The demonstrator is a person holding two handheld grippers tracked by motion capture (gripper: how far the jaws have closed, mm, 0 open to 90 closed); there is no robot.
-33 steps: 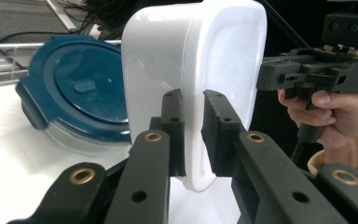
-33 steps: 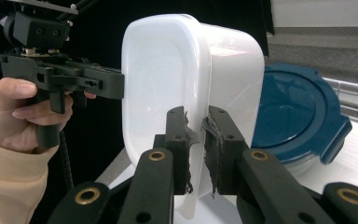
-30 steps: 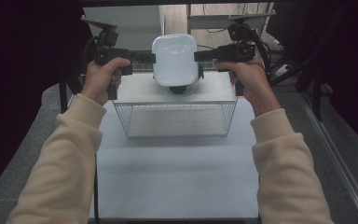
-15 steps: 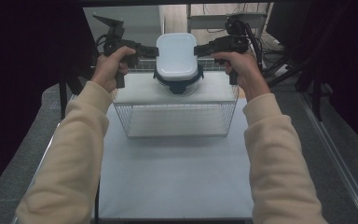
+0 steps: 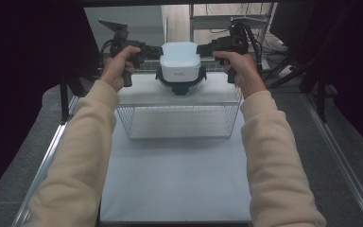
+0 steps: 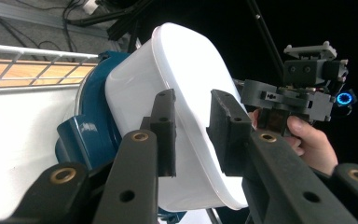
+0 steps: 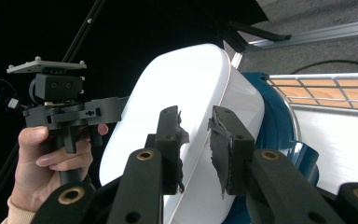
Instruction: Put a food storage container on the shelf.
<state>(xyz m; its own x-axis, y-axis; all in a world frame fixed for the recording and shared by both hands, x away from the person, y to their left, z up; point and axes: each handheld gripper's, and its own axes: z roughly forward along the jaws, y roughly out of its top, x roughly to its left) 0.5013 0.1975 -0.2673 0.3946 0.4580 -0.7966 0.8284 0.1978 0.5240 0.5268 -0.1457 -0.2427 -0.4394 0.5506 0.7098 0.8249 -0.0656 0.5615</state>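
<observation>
The white container (image 5: 180, 60) has sunk onto the shelf (image 5: 142, 94) — both grippers (jaws just opening) released — its base hidden.

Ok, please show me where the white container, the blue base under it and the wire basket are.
white container (image 5: 180, 60), high view, on its flat top.
blue base (image 6: 91, 135), left gripper view, on its glossy side.
wire basket (image 5: 178, 122), high view, on its front mesh wall.

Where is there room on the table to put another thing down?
The white table top between the sleeves, in front of the wire basket, is bare. The shelf top either side of the white container has narrow free strips. The middle, between both grippers, is crowded.
</observation>
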